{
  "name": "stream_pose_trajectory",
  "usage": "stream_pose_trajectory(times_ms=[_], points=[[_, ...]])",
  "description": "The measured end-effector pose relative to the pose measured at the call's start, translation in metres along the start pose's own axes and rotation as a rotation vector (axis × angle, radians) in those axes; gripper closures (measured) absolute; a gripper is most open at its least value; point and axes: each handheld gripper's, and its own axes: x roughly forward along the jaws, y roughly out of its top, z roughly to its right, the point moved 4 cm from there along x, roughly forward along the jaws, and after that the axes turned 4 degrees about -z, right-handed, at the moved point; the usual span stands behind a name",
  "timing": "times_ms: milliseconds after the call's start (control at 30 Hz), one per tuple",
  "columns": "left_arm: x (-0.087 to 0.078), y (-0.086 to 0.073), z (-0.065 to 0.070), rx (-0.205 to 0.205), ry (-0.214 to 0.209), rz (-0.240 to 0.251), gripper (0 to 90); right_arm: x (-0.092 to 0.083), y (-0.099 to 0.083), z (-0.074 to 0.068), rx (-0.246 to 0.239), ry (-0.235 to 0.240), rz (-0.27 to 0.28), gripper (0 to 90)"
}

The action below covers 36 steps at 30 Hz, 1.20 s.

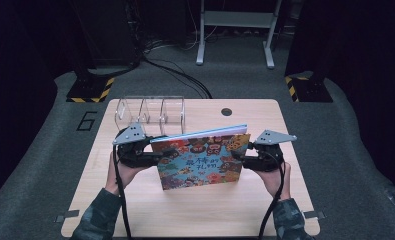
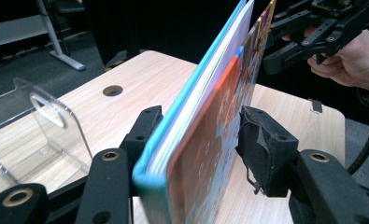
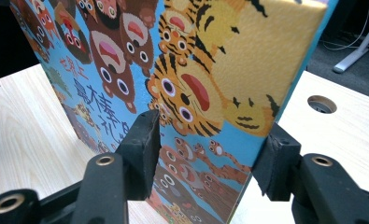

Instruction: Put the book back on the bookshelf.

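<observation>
Picture book (image 1: 201, 162) is held upright above the middle of the table (image 1: 185, 210), cover toward the near side, its lower edge close to or just on the wood; contact cannot be told. The left gripper (image 1: 157, 156) is clamped over the book's left edge: in the left gripper view both pads press the covers, with the page block (image 2: 191, 116) between them. The right gripper (image 1: 241, 156) is closed on the right edge, and its pads (image 3: 142, 149) are seen flat on the tiger cover. The board covers are judged stiff and glossy, hence slippery under rubber; the weight is judged moderate, and the pages are likely to fan if only one cover is held. Grip is best kept at mid-height on both side edges, across the full thickness. A clear acrylic rack (image 1: 150, 114) stands at the far left, near the book's top edge. Open wood is noted near, right and far right, around a cable hole (image 1: 227, 111).
</observation>
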Motion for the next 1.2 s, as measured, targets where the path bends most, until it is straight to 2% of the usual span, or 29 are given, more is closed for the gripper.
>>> stream_pose_trajectory(times_ms=[100,167,333,467,633,733,933,1000,1067,1200], points=[[0.003,0.003,0.001,0.007,-0.003,-0.02,52.9,0.001,-0.001,0.001,0.01,-0.014,0.003,50.4],[0.005,0.004,0.0,-0.009,0.01,-0.033,54.7,0.002,0.0,0.001,0.01,-0.022,0.006,51.4],[0.003,0.003,-0.001,-0.011,-0.026,-0.038,60.0,0.003,-0.001,0.002,0.002,-0.029,0.005,51.9],[0.002,0.002,0.0,0.008,-0.039,-0.038,64.2,0.003,-0.001,0.002,0.006,-0.032,0.007,51.4],[0.001,0.002,0.002,0.022,-0.027,-0.04,68.6,0.005,-0.004,0.004,0.02,-0.047,-0.012,44.8],[0.0,0.002,0.003,0.025,-0.024,-0.046,71.0,0.008,-0.005,0.007,0.05,-0.065,-0.019,41.6],[-0.002,0.002,0.008,0.046,-0.042,-0.057,72.8,0.02,-0.006,0.014,0.103,-0.05,-0.041,34.7],[-0.002,0.003,0.009,0.048,-0.039,-0.065,72.9,0.023,-0.004,0.013,0.098,-0.037,-0.035,36.4],[-0.002,0.004,0.008,0.057,-0.016,-0.069,72.1,0.024,-0.002,0.012,0.092,-0.038,-0.032,36.8],[-0.002,0.005,0.007,0.037,-0.029,-0.09,71.4,0.023,-0.003,0.013,0.099,-0.033,-0.023,39.3]])
